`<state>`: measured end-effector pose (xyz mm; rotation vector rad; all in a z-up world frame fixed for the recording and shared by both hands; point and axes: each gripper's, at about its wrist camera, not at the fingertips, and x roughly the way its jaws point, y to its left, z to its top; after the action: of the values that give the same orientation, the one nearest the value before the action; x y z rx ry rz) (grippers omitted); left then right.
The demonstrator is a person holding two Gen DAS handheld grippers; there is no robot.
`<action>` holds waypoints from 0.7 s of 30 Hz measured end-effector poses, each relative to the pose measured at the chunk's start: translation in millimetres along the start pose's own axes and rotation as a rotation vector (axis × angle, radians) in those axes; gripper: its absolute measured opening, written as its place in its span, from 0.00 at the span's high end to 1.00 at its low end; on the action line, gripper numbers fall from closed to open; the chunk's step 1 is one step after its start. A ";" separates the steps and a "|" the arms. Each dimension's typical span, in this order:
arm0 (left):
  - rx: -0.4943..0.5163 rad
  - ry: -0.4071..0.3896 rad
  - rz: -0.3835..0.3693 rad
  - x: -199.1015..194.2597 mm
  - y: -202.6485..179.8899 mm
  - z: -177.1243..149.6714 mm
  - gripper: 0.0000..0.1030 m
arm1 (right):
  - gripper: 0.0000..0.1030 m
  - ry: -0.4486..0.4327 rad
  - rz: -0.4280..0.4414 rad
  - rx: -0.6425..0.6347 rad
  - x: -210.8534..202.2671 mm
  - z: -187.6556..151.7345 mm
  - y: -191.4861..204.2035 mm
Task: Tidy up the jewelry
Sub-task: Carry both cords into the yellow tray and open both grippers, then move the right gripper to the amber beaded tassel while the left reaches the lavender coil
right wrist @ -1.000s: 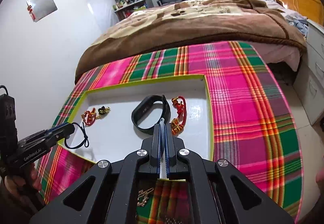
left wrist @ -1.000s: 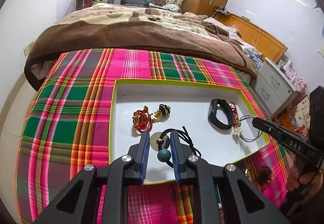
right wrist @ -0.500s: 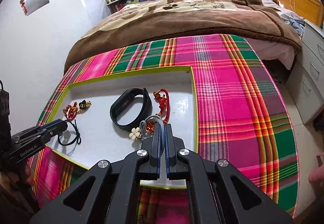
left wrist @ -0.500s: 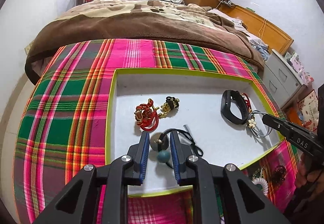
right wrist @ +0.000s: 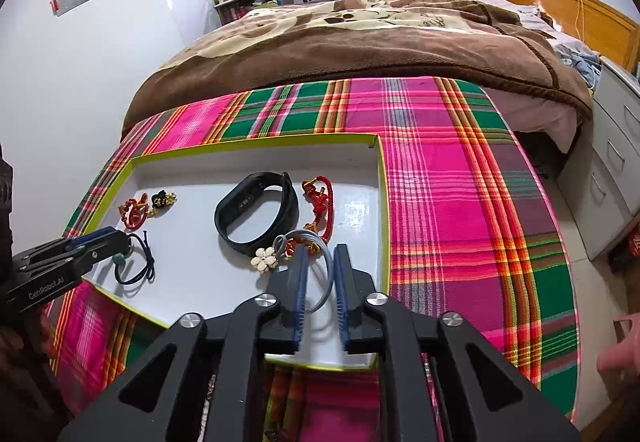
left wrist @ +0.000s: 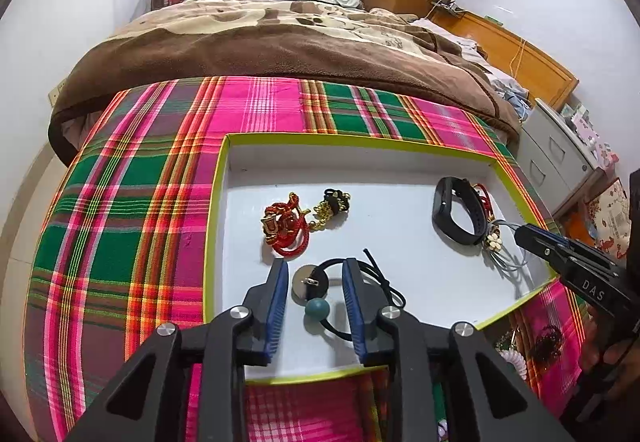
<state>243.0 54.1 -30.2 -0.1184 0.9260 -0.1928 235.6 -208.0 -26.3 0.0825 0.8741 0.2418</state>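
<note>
A white tray with a green rim [left wrist: 360, 140] [right wrist: 256, 141] lies on the plaid cloth. My left gripper [left wrist: 315, 270] is open around a black cord necklace with a teal bead [left wrist: 317, 309] and a silver disc, which rest on the tray floor. My right gripper [right wrist: 320, 254] is open over a grey hair tie with a white flower [right wrist: 265, 259] [left wrist: 493, 240], also lying in the tray. A black wristband [right wrist: 256, 212] [left wrist: 456, 214], a red cord bracelet [right wrist: 320, 202], a red knot charm [left wrist: 286, 230] and a black-gold piece [left wrist: 334, 202] lie in the tray too.
The tray sits on a pink and green plaid cloth [left wrist: 132, 226] at the foot of a bed with a brown blanket [left wrist: 280, 46]. More jewelry lies on the cloth by the tray's near right corner [left wrist: 540, 338]. White drawers [right wrist: 616, 170] stand at right.
Both grippers have opened. The left let go of the teal-bead necklace and the right let go of the grey flower tie; both pieces now rest in the tray.
</note>
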 end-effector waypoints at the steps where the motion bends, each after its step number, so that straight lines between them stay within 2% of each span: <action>1: -0.001 0.000 -0.004 -0.9 -0.5 -0.4 0.72 | 0.81 -0.001 -0.004 -0.006 -0.7 -0.3 0.6; 3: -0.003 -0.005 -0.012 -3.3 -1.5 -1.3 0.71 | 0.78 0.001 -0.003 -0.011 -1.4 -0.8 1.5; 6: -0.006 -0.013 -0.019 -8.6 -3.6 -3.6 0.65 | 0.62 -0.004 -0.002 -0.020 -3.3 -1.5 3.7; 7: -0.009 -0.017 -0.022 -10.6 -3.8 -4.1 0.64 | 0.59 -0.009 0.000 -0.023 -4.9 -2.1 4.5; 21: 0.005 -0.089 -0.052 -59.6 -17.1 -29.4 0.63 | 0.59 -0.063 0.043 -0.015 -42.9 -15.7 2.3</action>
<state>182.5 49.8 2.0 -0.1454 0.8340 -0.2361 196.7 -216.6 -3.8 0.0942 0.8083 0.2843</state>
